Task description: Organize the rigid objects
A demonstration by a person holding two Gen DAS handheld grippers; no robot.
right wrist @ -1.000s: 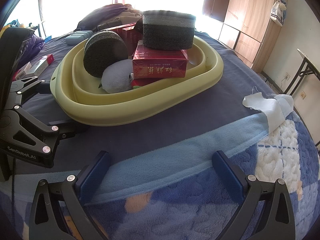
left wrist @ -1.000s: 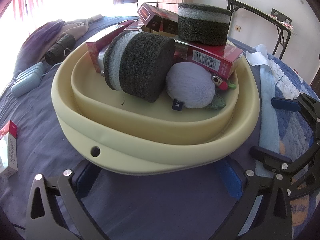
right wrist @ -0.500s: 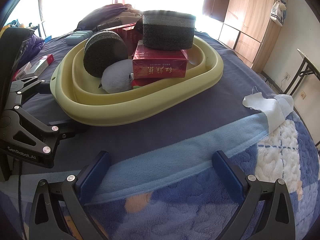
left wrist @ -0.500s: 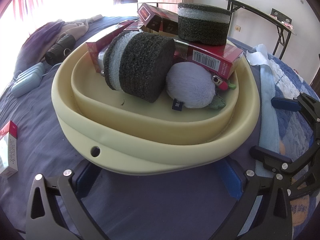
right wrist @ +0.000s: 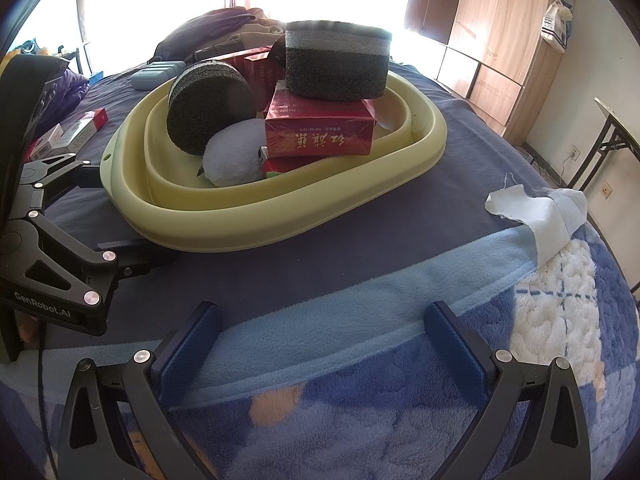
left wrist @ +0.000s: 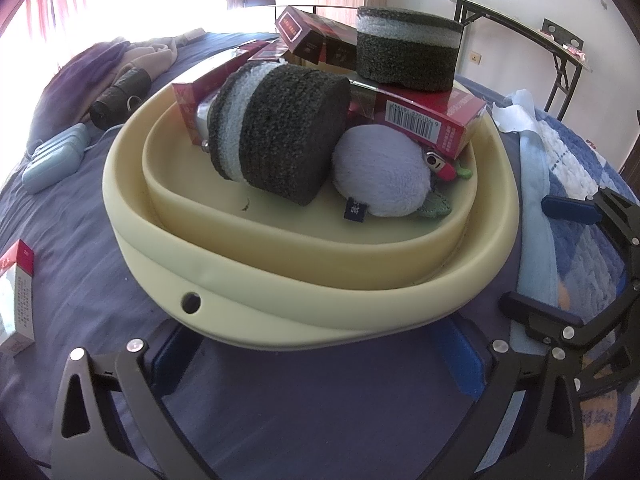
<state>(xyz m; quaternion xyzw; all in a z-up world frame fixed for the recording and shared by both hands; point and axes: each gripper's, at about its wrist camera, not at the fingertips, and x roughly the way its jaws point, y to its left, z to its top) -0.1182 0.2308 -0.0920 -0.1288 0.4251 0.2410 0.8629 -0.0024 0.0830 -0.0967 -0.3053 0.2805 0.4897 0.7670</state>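
A pale yellow basin point(left wrist: 280, 292) point(right wrist: 256, 216) sits on the bed. It holds two dark foam cylinders point(left wrist: 280, 140) point(right wrist: 336, 64), red boxes point(left wrist: 424, 120) point(right wrist: 320, 136) and a white plush toy point(left wrist: 380, 172) point(right wrist: 232, 156). One cylinder lies on its side point(right wrist: 208, 112), the other stands on a red box point(left wrist: 404, 56). My left gripper point(left wrist: 320, 356) is open, its blue pads straddling the basin's near rim at bed level. My right gripper point(right wrist: 320, 344) is open over the blue blanket, nothing between its fingers. It also shows at the right edge point(left wrist: 568, 264) of the left wrist view.
Loose red-and-white boxes point(left wrist: 16, 292) point(right wrist: 76, 132) lie on the bed left of the basin. A pale blue case point(left wrist: 56, 160) point(right wrist: 156, 72), a dark roll point(left wrist: 116, 96) and piled clothes point(right wrist: 216, 32) lie beyond. A white cloth point(right wrist: 536, 216) lies right. A folding table point(left wrist: 520, 36) stands past the bed.
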